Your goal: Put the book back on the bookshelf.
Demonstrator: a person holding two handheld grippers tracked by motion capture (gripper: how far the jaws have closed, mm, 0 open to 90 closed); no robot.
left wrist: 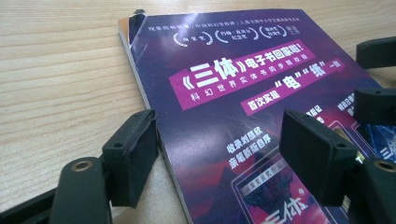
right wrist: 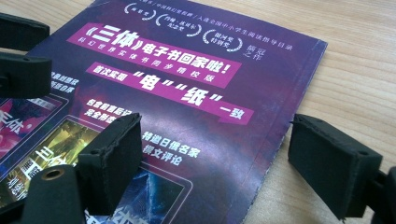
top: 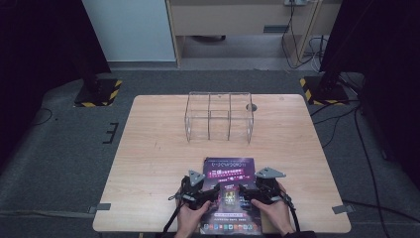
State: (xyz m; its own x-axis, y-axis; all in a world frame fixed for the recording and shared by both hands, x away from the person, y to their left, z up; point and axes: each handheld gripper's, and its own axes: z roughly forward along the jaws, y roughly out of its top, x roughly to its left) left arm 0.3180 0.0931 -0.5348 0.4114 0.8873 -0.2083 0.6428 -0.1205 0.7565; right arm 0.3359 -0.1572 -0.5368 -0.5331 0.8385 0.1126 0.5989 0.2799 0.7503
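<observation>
A purple paperback book (top: 229,171) with white and pink print lies flat near the table's front edge. My left gripper (top: 210,190) is at the book's left side, open. In the left gripper view the book (left wrist: 243,93) runs away from me, and the left gripper (left wrist: 224,156) straddles its left edge, one pad over bare wood and one over the cover. My right gripper (top: 247,191) is at the right side, open. In the right gripper view the right gripper (right wrist: 222,161) straddles the book's (right wrist: 187,93) right edge the same way. Nothing is gripped.
A clear acrylic organizer (top: 219,116) with several compartments stands at the back middle of the wooden table (top: 148,163). A small round hole (top: 251,107) is just behind it. Two black stand bases with yellow stripes sit on the floor beyond the table.
</observation>
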